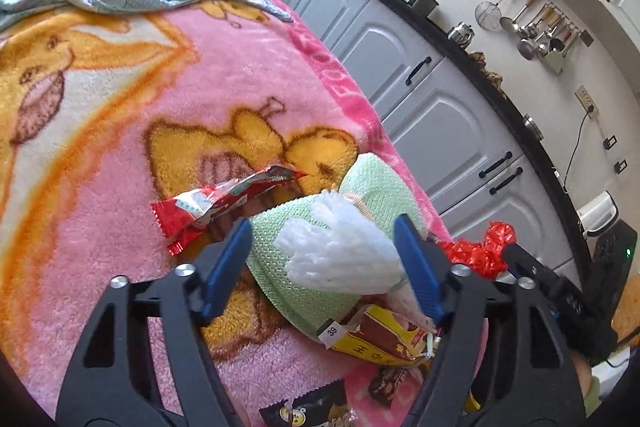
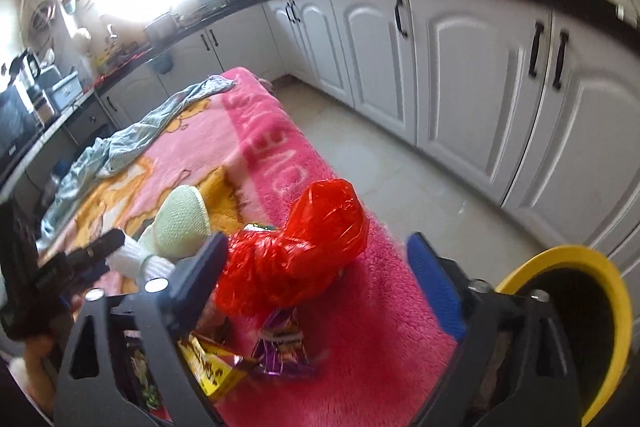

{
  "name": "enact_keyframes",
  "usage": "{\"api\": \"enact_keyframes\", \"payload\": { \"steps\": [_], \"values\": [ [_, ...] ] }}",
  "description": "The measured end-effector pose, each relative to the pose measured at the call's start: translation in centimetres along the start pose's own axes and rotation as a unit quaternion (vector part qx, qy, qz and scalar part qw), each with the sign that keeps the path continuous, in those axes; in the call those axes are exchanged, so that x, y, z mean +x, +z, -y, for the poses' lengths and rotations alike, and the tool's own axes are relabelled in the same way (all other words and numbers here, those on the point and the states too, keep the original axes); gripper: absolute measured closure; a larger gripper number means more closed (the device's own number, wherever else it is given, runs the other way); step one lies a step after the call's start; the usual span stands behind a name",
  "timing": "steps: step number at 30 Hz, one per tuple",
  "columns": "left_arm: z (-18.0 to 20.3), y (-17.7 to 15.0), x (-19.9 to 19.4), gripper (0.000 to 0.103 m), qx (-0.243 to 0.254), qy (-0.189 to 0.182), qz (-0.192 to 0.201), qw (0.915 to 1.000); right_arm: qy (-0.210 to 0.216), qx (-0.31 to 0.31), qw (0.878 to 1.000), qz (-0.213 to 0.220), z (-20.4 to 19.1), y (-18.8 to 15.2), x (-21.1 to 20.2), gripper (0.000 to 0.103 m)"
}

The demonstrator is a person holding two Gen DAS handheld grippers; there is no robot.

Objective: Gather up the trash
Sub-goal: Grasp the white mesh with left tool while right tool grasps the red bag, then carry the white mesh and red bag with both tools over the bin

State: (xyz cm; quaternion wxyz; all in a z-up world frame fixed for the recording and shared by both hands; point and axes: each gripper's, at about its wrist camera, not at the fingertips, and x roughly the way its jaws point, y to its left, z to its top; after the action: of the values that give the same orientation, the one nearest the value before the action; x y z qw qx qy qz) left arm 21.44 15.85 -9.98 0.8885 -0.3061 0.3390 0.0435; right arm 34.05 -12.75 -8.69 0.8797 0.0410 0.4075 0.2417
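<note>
Two hand-held grippers are at work over the pink blanket [image 2: 392,291]: my left hand-held gripper [image 1: 324,263] stands part open astride the white pompom [image 1: 340,255] of a green knit hat [image 1: 280,267], its pads seemingly not pressing, while my right hand-held gripper [image 2: 316,279] gapes around the crumpled red plastic bag [image 2: 304,247], gripping nothing yet. Snack wrappers, red [image 1: 216,203], yellow [image 1: 380,343] and purple [image 2: 280,343], lie scattered beside them. A yellow-rimmed bin [image 2: 580,259], probably for the trash, is cut off at the blanket's edge.

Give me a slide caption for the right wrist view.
Right tongs open around a red bag on a pink blanket, wrappers nearby.
</note>
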Motion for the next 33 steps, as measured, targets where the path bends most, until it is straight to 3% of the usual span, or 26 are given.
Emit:
{"api": "enact_keyframes", "payload": {
  "steps": [2,4,9,17,33],
  "values": [
    [0.0,-0.1,0.0,0.057,0.002,-0.003,-0.001,1.0000,0.013,0.003,1.000,-0.012,0.0,0.0,0.4,0.051],
    [0.0,-0.1,-0.1,0.063,0.006,-0.002,0.001,1.0000,0.022,-0.003,1.000,-0.013,-0.3,-0.2,0.3,0.068],
    [0.3,-0.2,-0.7,0.084,0.016,-0.003,0.004,0.9999,0.031,-0.026,0.999,-0.001,-1.3,-0.4,-0.7,0.092],
    [0.9,-0.2,-2.9,0.093,0.029,-0.019,0.027,0.9990,0.041,-0.042,0.998,0.022,-2.5,-1.0,-3.0,0.092],
    [5.8,0.0,-8.1,0.094,0.099,-0.041,0.089,0.9903,0.049,-0.068,0.994,0.075,-3.9,-1.2,-8.5,0.094]
  ]
}}
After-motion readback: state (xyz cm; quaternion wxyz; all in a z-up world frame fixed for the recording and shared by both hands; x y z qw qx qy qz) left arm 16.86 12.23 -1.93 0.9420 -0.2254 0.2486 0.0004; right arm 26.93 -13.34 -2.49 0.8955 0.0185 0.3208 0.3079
